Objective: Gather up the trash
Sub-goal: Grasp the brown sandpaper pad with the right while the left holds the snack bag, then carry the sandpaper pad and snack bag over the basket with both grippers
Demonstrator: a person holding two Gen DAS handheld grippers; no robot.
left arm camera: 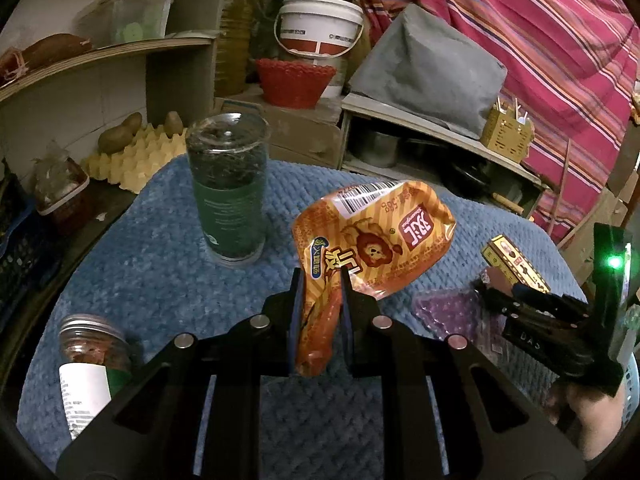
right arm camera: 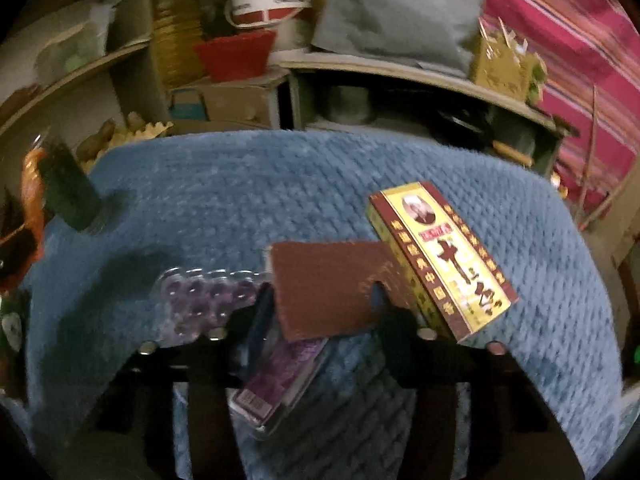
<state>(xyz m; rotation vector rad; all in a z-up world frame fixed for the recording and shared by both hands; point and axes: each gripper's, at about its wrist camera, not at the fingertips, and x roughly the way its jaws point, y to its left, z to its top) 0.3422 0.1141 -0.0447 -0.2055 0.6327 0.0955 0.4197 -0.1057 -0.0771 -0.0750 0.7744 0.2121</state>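
My left gripper is shut on an orange snack wrapper and holds it above the blue cloth. My right gripper is shut on the brown flap of an open yellow and maroon carton, lifted off the cloth. The same carton and right gripper show at the right of the left wrist view. A purple bubble blister pack lies under the right gripper; it also shows in the left wrist view.
A tall glass jar with a green label stands on the cloth at the back left. A small jar with a metal lid stands at the front left. Shelves, an egg tray, a white bucket and a red basket crowd the back.
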